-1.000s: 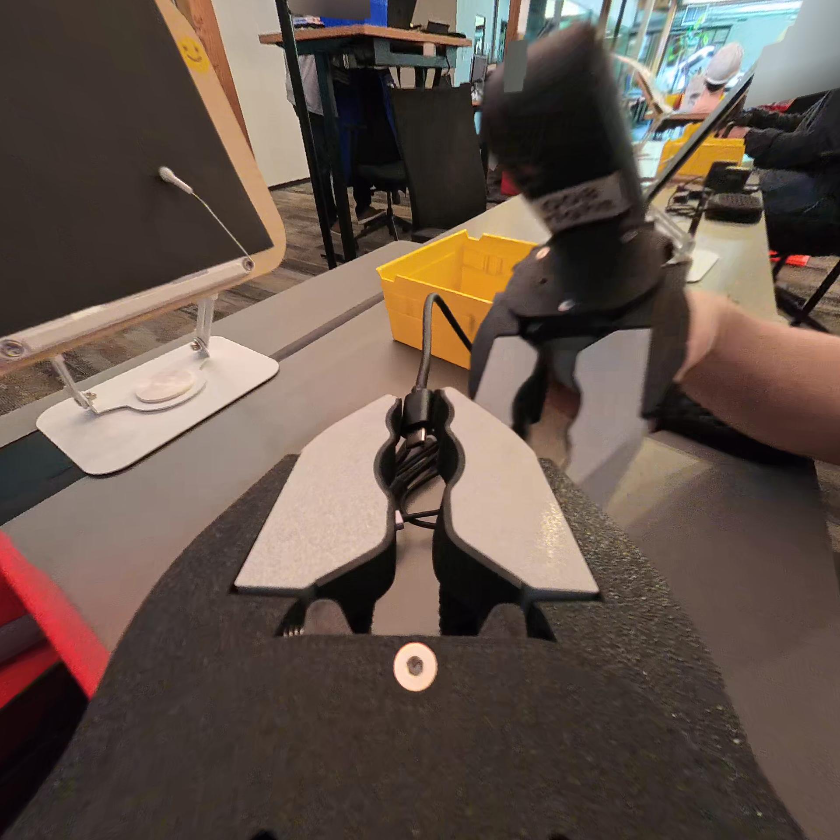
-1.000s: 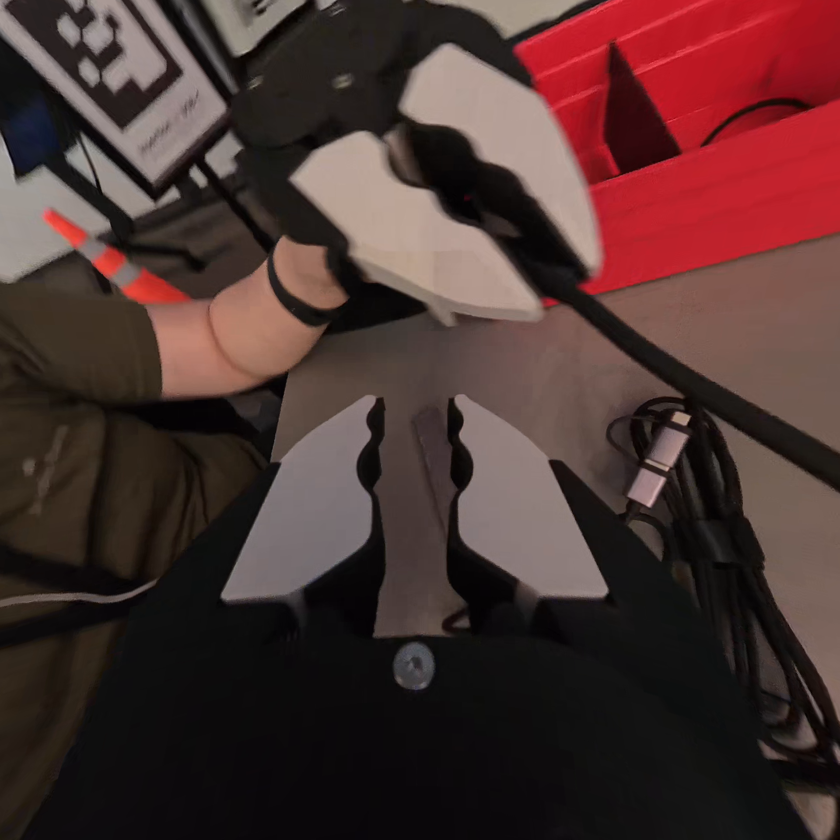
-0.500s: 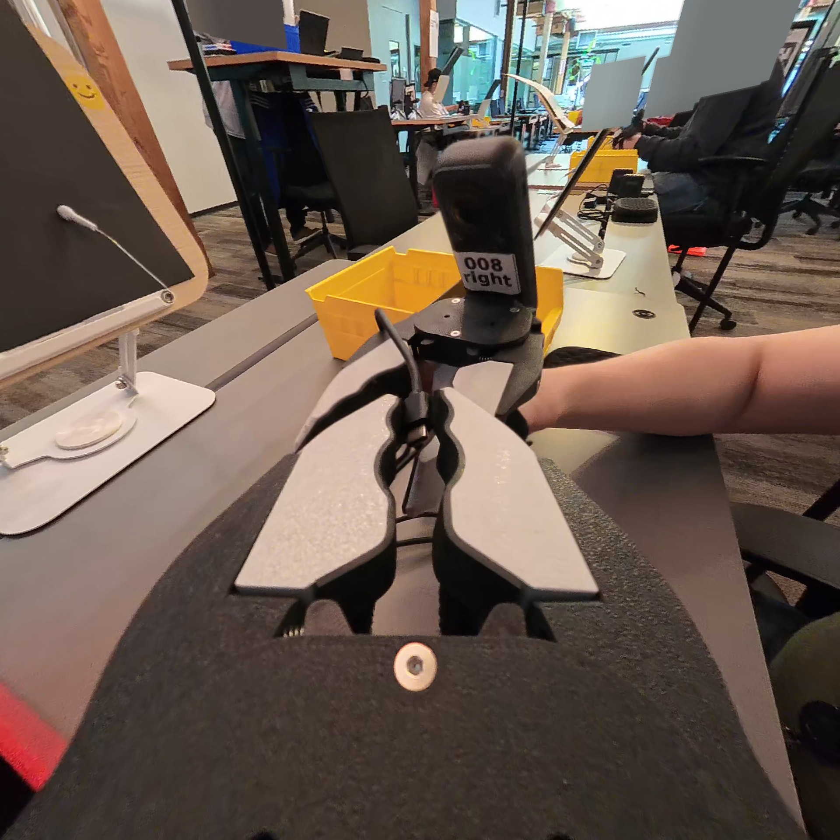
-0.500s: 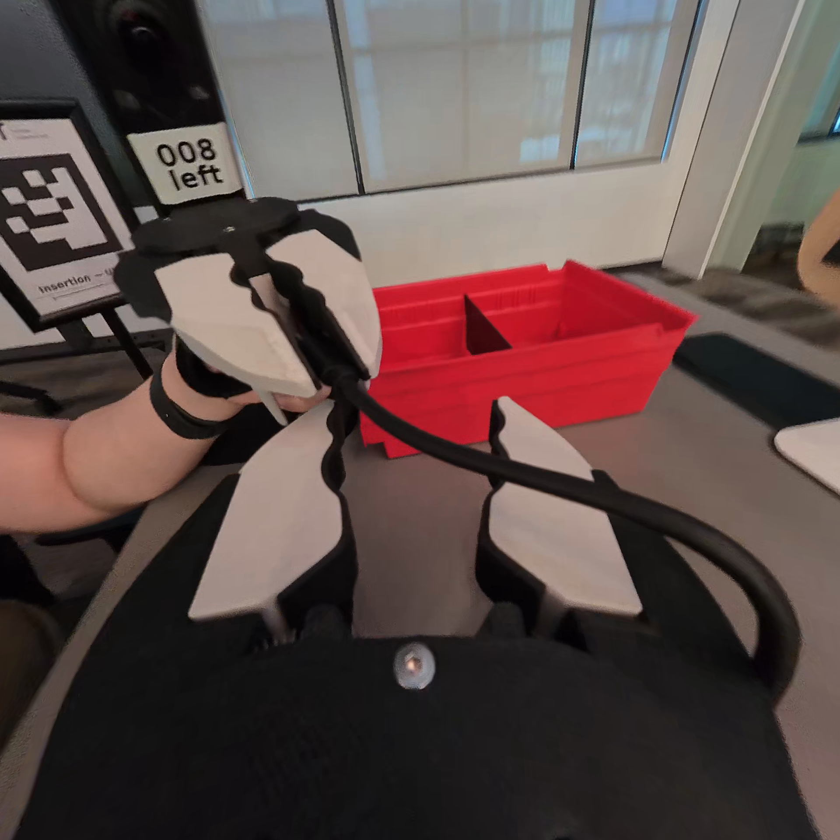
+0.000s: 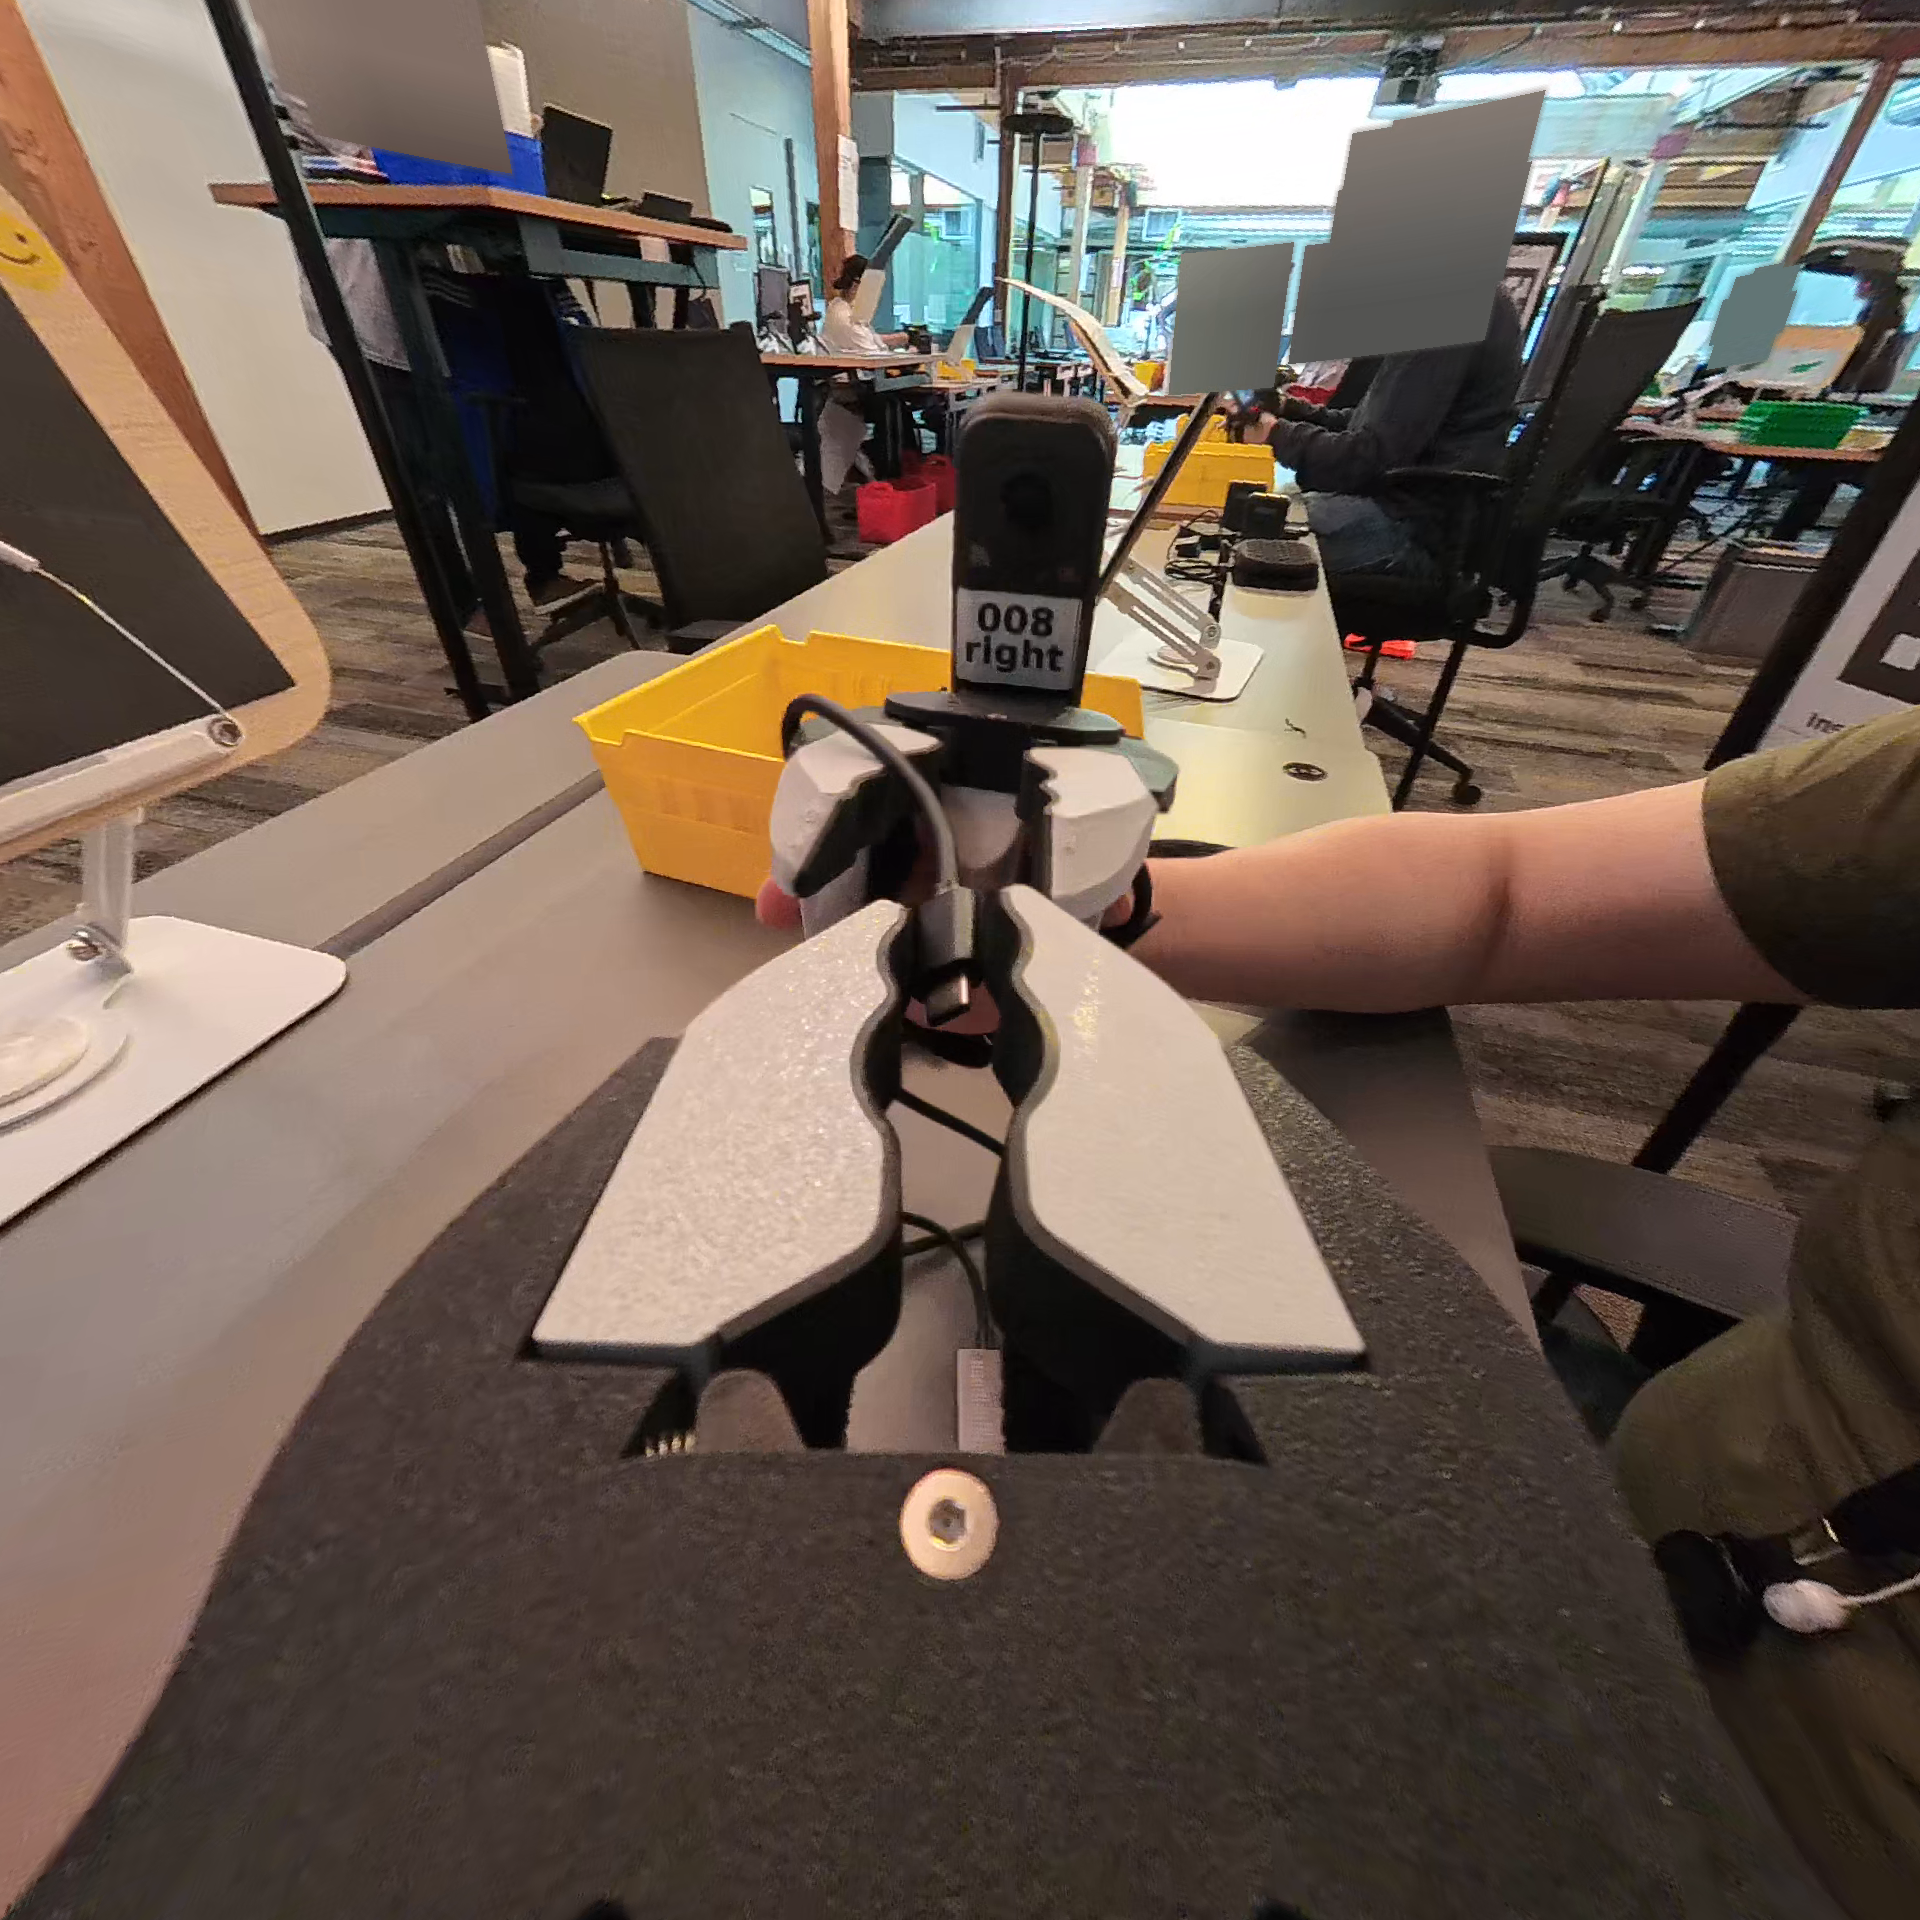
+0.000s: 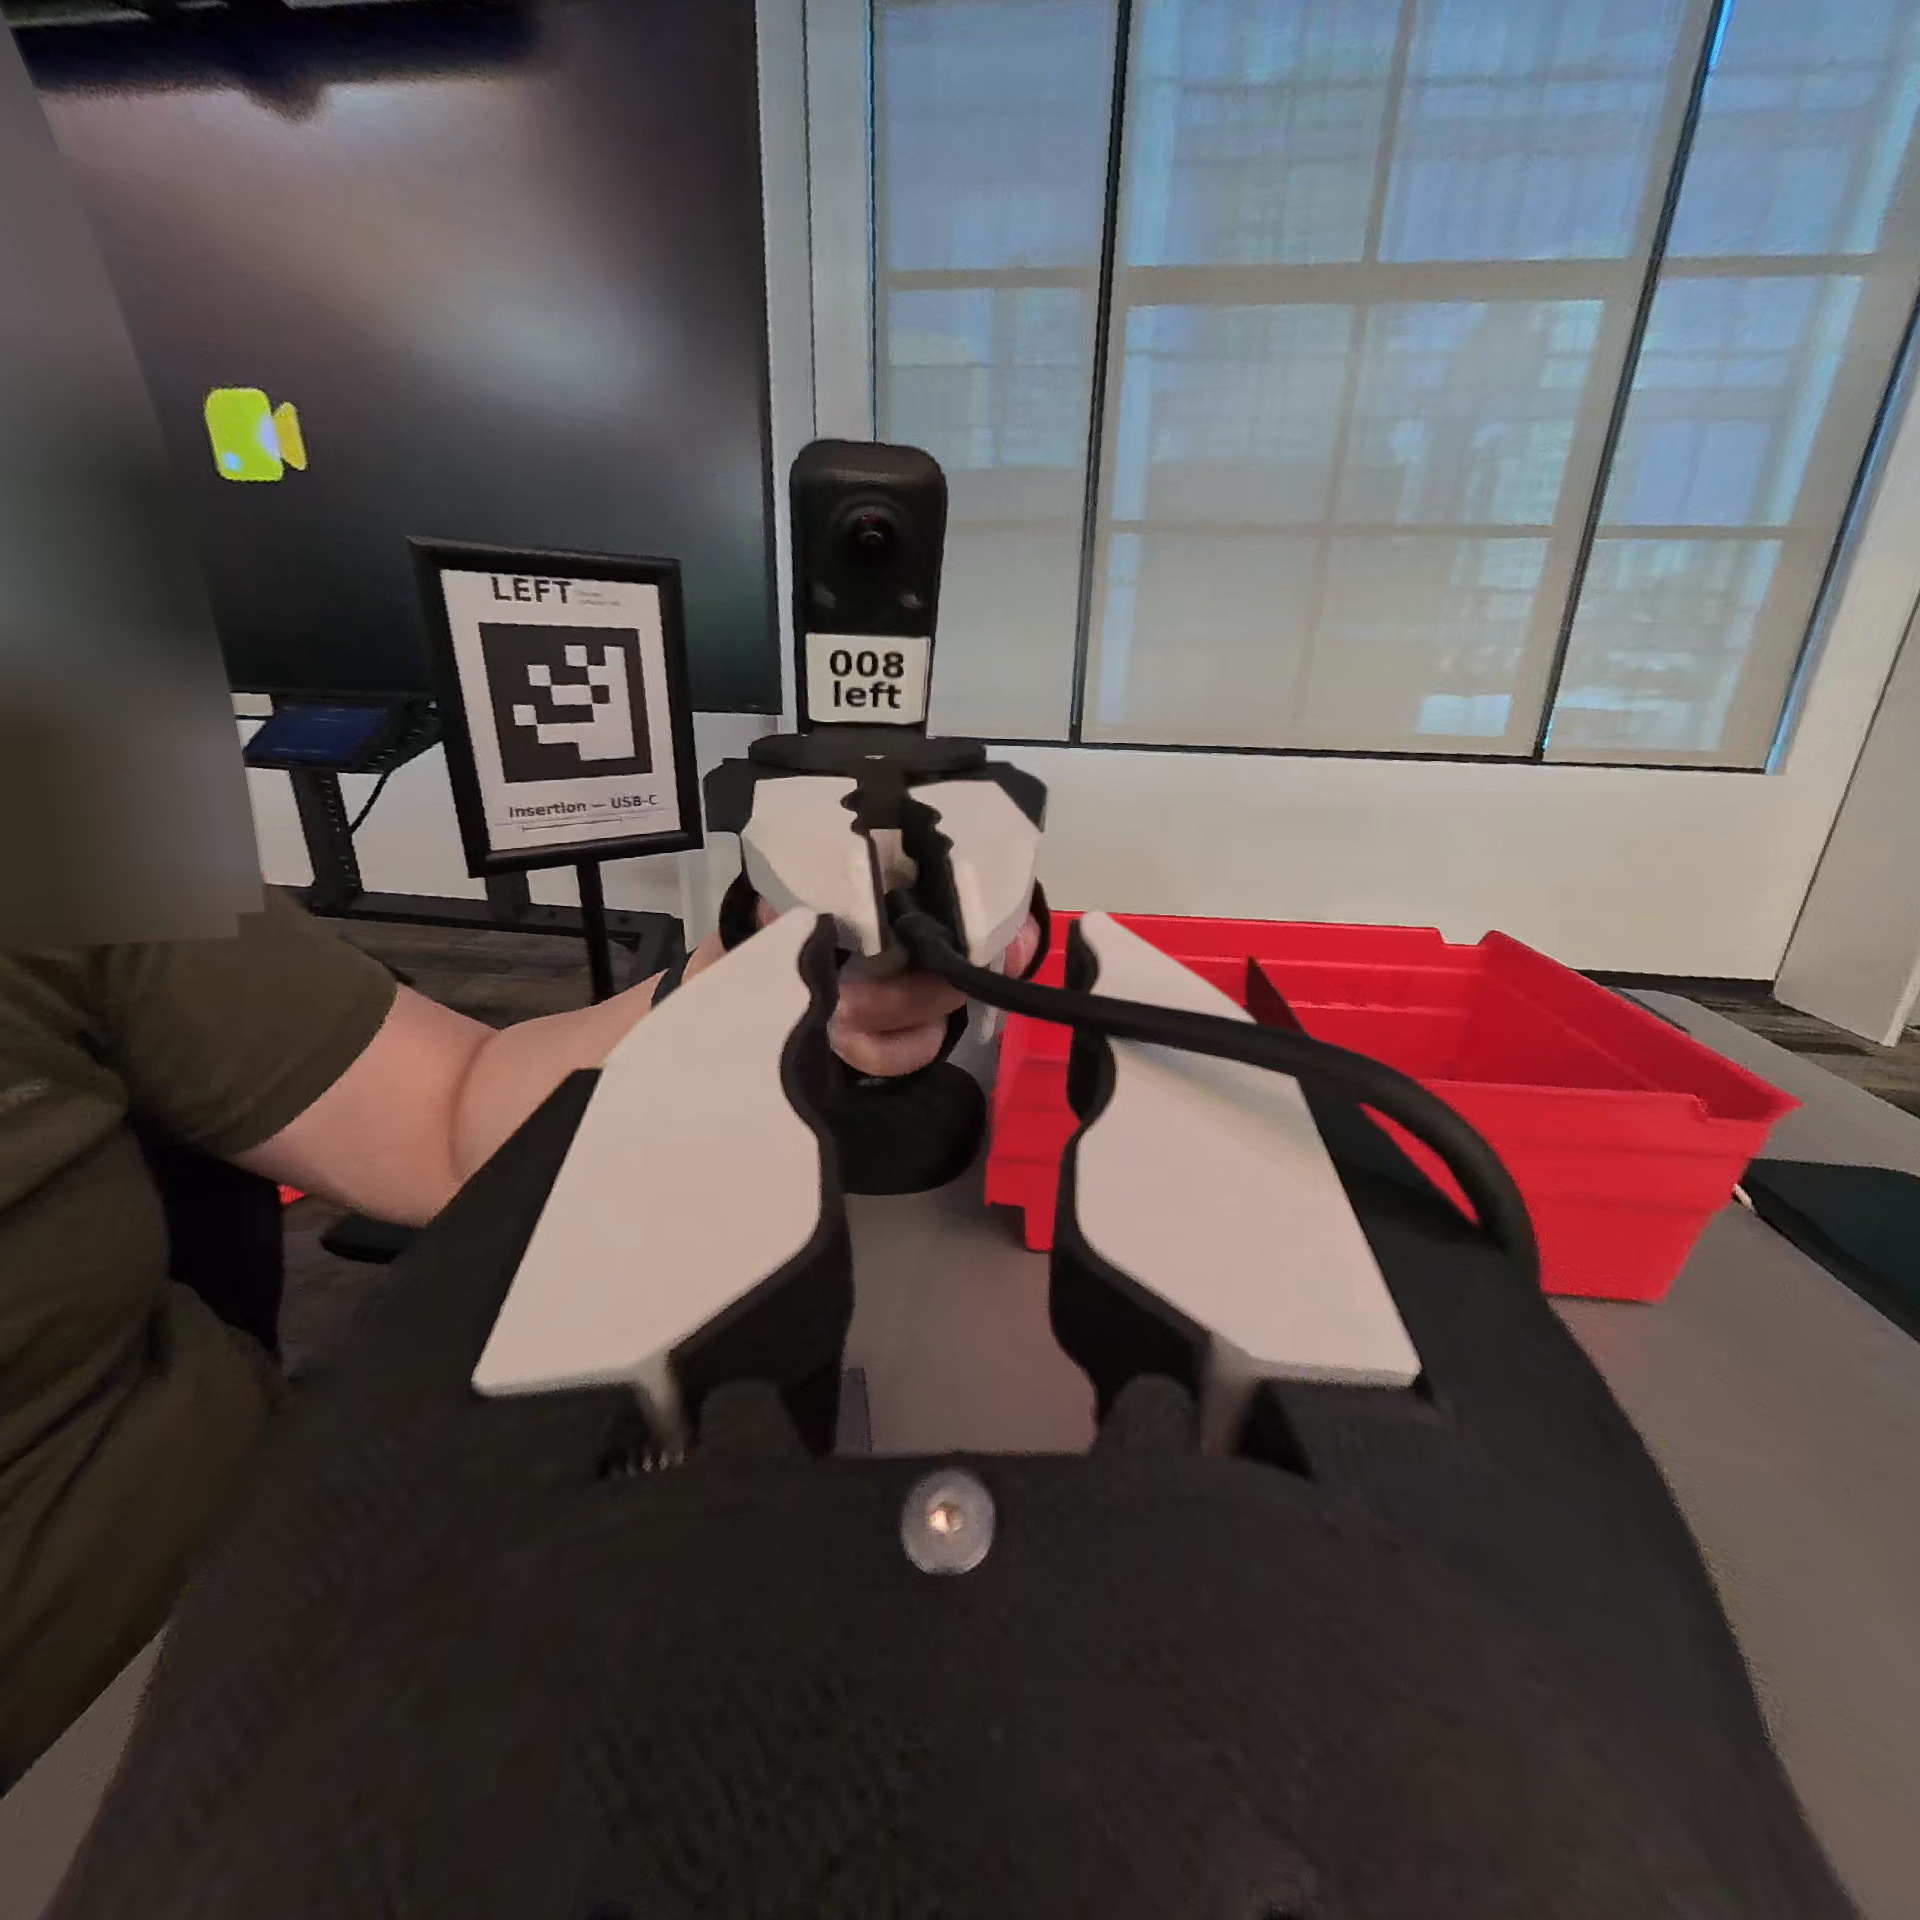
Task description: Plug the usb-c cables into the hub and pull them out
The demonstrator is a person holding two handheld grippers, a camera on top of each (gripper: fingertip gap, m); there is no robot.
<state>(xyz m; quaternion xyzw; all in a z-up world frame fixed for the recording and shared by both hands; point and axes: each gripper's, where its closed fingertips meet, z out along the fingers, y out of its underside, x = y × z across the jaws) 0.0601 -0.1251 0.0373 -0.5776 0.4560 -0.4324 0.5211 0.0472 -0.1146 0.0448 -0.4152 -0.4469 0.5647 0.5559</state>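
Between my left gripper's [image 5: 951, 961] closed fingers sits the usb-c plug [image 5: 943, 943]; my right gripper [image 6: 940, 961] gapes, seemingly empty. I'd align carefully; no hub visible.

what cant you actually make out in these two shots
- Hub: in neither view, so no port can be checked.
- Black cable: in the right wrist view its far end drops behind the right tool's body.
- USB-C plug: in the left wrist view the left tool's fingers cover its sides.
- Yellow bin: contents hidden behind its wall.
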